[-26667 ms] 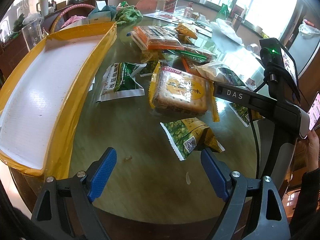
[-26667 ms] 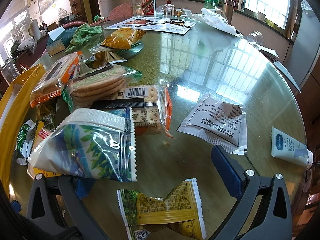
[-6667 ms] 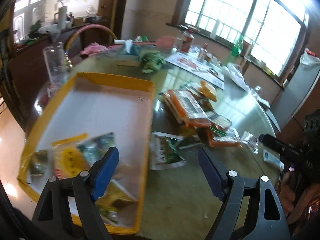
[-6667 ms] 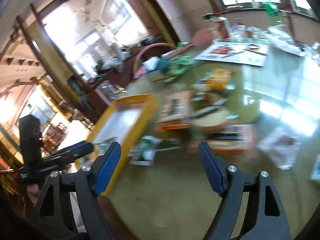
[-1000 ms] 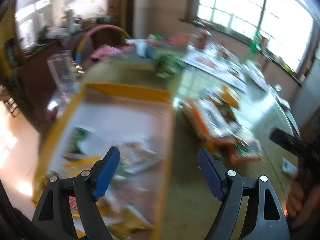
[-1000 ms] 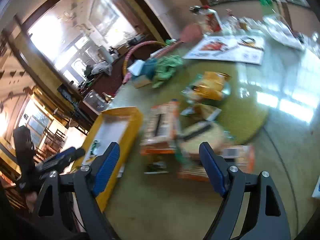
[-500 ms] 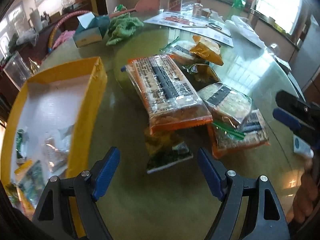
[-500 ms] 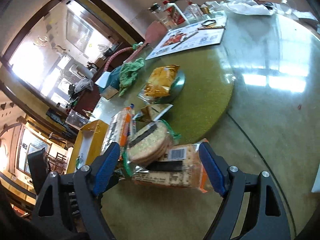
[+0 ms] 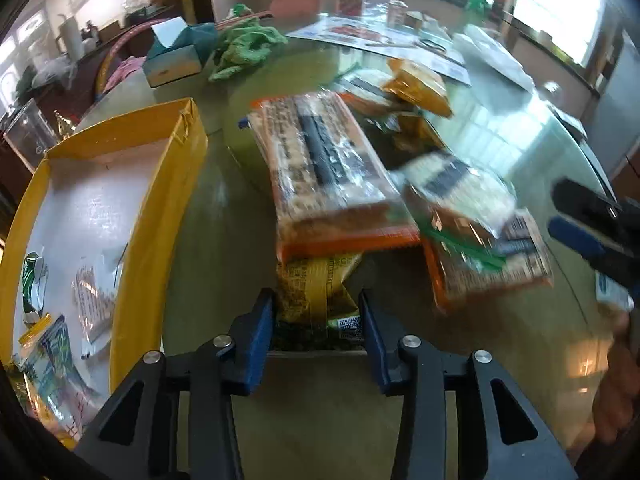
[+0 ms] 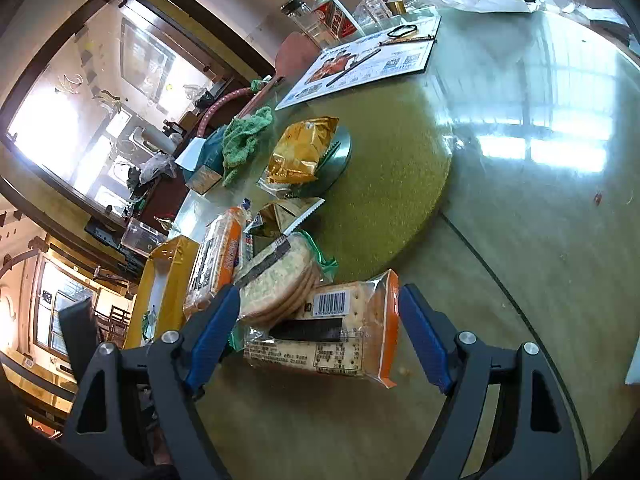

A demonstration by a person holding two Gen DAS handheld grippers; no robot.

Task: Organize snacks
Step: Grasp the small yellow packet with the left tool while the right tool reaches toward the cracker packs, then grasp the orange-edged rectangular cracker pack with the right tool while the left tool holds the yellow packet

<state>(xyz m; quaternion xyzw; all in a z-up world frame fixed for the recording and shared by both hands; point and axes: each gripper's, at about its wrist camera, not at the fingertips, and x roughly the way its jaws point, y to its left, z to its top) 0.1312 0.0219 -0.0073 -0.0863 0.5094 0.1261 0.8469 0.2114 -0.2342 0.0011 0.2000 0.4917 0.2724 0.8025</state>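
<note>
A yellow-green snack packet (image 9: 316, 284) lies on the glass table, its far end tucked under a long orange cracker pack (image 9: 320, 168). My left gripper (image 9: 318, 320) is closing on it, and both blue pads touch the packet's sides. My right gripper (image 10: 316, 332) stands open around an orange-edged cracker pack (image 10: 324, 344) without pressing it. A bag of round crackers (image 10: 280, 280) leans on that pack. The yellow tray (image 9: 160, 208) at the left holds several small packets. In the left wrist view the right gripper (image 9: 580, 232) shows at the right edge.
A gold snack bag (image 10: 300, 152) rests on a metal dish on the green turntable (image 10: 392, 168). Behind it are a green cloth (image 9: 244, 48), a tissue box (image 9: 172, 60), bottles (image 10: 332, 12) and a printed sheet (image 10: 360, 64). A hand (image 9: 616, 400) appears at the right.
My left gripper's jaws have narrowed from wide open onto the yellow-green packet. Over the last second both grippers came down toward the snack pile; the right one stayed wide.
</note>
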